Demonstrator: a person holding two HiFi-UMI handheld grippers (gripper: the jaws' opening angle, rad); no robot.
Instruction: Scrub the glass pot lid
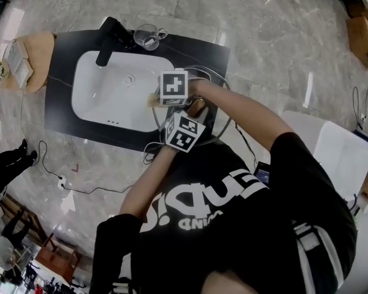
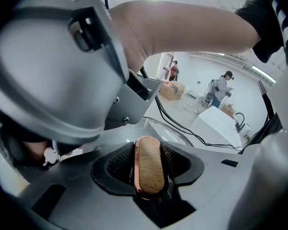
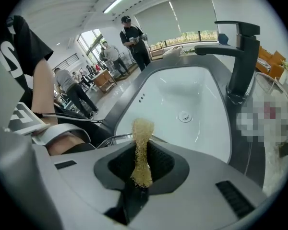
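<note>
The left gripper's (image 2: 149, 178) 2 jaws were clamped on the glass pot lid's (image 1: 219, 122) oblong wooden knob (image 2: 148, 159), whose long axis ran straight out along the jaws. The lid sat at the sink's (image 1: 104, 103) right end. The right gripper (image 3: 143, 170) pinched a loofah (image 3: 142, 128) standing upright.

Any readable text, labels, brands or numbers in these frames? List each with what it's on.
Black T-shirt: large white lettering, upside down and creased; not readable.
Marker cubes: black-and-white square patterns only, no letters.
Faucet, sink: no markings visible.
</note>
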